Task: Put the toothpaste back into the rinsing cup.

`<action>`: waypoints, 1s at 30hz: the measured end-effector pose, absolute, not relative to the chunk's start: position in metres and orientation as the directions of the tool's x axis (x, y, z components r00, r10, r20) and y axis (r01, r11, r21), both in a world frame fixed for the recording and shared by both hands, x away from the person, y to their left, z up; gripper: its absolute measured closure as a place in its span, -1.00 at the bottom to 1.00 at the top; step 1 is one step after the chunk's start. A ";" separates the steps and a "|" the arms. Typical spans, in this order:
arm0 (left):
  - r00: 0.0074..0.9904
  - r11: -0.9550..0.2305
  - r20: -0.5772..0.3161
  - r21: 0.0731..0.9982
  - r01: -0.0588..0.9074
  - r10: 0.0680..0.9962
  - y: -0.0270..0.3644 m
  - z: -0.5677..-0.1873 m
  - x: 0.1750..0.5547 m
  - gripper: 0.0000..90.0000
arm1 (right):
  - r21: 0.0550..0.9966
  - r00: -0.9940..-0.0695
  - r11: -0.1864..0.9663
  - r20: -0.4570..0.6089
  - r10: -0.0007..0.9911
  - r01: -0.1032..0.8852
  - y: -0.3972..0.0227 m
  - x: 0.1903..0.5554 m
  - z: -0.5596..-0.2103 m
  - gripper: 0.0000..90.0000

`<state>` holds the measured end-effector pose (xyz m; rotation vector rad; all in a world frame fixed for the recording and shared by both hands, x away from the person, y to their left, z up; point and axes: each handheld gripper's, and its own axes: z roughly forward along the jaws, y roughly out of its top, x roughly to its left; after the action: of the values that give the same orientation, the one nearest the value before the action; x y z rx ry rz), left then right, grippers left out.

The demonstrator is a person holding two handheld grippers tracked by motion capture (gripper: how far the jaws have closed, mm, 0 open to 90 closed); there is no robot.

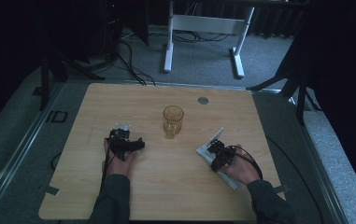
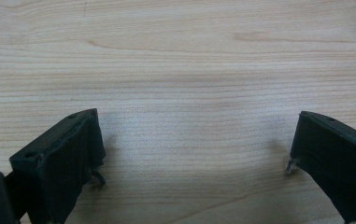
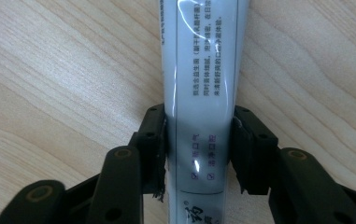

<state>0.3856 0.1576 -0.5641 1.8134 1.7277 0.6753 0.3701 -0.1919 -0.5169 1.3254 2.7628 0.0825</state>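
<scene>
The white tube lies flat on the table between the right gripper jaws, both pads touching its sides, running to twelve o'clock – the high view adds the glass at ten o'clock of it, and the left gripper gapes wide, empty.

so there's a light wood desk with rounded corners, grain running across it; a clear amber-ish glass stands upright near the middle, a bit toward the far side; a small round grey disc sits flush in the desktop close to the far edge, well apart from the glass; beyond that, grey carpet with black cables trailing over it, and the white legs of another desk frame further back; everything around is pretty dark
</scene>
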 end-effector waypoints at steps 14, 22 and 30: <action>0.052 -0.032 -0.009 0.685 0.728 0.999 0.158 -0.564 0.386 -0.96 | 0.099 -0.630 0.629 -0.024 0.776 0.771 -0.197 0.369 -0.512 0.51; 0.052 -0.031 -0.009 0.685 0.728 0.999 0.158 -0.564 0.386 -0.96 | 0.123 -0.630 0.627 -0.020 0.776 0.769 -0.199 0.366 -0.508 0.55; 0.052 -0.031 -0.010 0.685 0.727 0.999 0.158 -0.564 0.386 -0.96 | 0.168 -0.631 0.622 -0.003 0.776 0.764 -0.200 0.365 -0.499 0.56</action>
<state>0.3856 0.1576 -0.5641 1.8131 1.7275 0.6751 0.3655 -0.2003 -0.4988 1.3128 2.7614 0.2318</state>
